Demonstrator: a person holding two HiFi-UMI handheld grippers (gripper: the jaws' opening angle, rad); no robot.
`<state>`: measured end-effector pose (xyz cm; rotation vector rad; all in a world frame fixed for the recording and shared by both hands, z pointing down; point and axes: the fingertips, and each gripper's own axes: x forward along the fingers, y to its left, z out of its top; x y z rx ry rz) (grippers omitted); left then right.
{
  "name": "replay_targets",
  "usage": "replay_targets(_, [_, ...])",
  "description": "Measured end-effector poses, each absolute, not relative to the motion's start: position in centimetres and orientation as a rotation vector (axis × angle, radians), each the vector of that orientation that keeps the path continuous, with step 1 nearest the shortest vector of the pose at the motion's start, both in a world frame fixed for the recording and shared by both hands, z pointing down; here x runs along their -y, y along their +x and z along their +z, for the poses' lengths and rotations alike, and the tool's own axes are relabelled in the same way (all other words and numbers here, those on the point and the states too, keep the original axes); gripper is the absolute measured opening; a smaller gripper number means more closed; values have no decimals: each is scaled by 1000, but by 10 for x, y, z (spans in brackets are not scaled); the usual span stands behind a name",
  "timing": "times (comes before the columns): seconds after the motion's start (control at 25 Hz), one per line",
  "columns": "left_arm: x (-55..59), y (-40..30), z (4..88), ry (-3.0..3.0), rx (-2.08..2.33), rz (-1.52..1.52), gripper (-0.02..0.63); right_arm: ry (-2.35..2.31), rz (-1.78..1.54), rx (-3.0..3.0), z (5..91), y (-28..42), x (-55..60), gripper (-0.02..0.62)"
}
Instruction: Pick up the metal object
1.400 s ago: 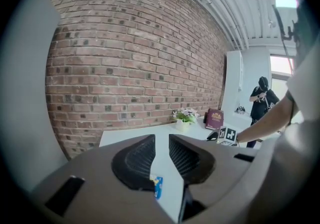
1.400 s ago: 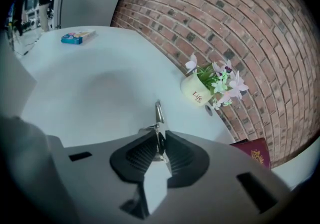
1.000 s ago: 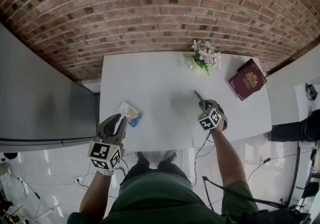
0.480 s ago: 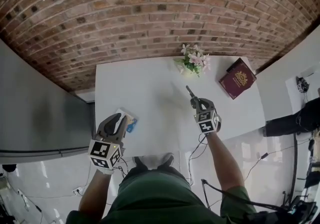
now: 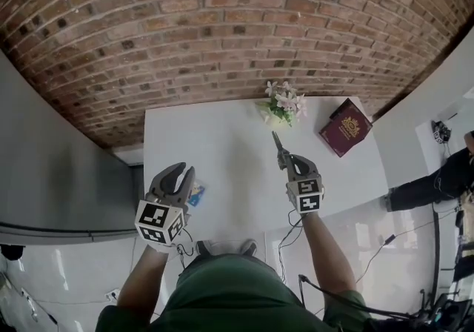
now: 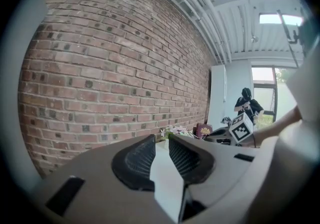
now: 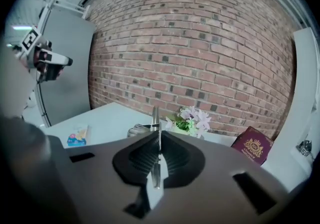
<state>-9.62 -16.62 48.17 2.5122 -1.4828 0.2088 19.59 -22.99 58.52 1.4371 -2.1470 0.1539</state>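
Head view: the right gripper [image 5: 289,164] has the slim metal object [image 5: 276,142] clamped, tip pointing toward the flowers [image 5: 282,104], over the white table [image 5: 222,138]. The left gripper [image 5: 180,175] hovers at the table's near edge, by a small colourful packet [image 5: 196,194]. A maroon book [image 5: 346,127] lies far right.

Left gripper view: jaws spread, nothing between them.

Right gripper view: jaws pinch the metal object edge-on, its end sticking out past the pads, clear of the table.
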Motion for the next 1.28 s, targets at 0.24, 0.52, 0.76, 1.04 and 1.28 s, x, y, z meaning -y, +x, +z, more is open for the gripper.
replay_targets(0.24, [170,-92,464,2552,1474,165,78,1508,203,2268,543,178,214,9])
replay_targets(0.52, [169,-95,447,2573,1502,124,78,1597,250,2415,490,169,198,9])
replay_targets(0.76, [167,-95,434,2594,1509,86,78,1656,286,2543,445,164,181,9])
replay_targets(1.04, [156,-83,437,2612,1468,90,78,1653,337,2664,419,156,165,9])
replay_targets(1.28, [152,-81,442,2604,1455,100,78,1601,328,2721,409,144,156,9])
